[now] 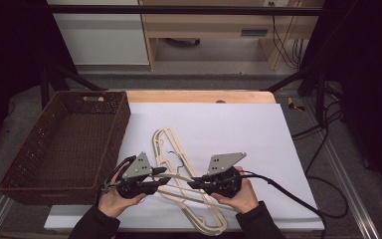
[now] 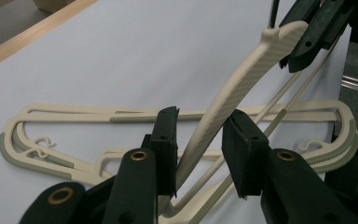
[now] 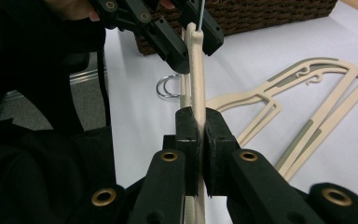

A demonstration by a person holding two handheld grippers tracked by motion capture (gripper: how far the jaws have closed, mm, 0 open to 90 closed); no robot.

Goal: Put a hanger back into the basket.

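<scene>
A cream plastic hanger (image 1: 179,178) is lifted off the white sheet (image 1: 229,129) between my two grippers. My right gripper (image 1: 195,182) is shut on one arm of it; in the right gripper view the pads (image 3: 189,135) press both sides of the ribbed bar (image 3: 196,84). My left gripper (image 1: 160,177) straddles the same bar (image 2: 214,121) farther along, and a slim gap shows on each side of the bar, so it stands open around it. The left gripper (image 3: 193,42) appears at the top of the right gripper view, and the right gripper (image 2: 307,32) at the top right of the left gripper view.
More cream hangers (image 1: 166,142) lie flat on the sheet, also the stack (image 2: 74,114) and the pair (image 3: 307,79). A metal hook (image 3: 168,88) rests on the sheet. A brown woven basket (image 1: 124,117) stands at the left. A black cable (image 1: 288,194) trails right.
</scene>
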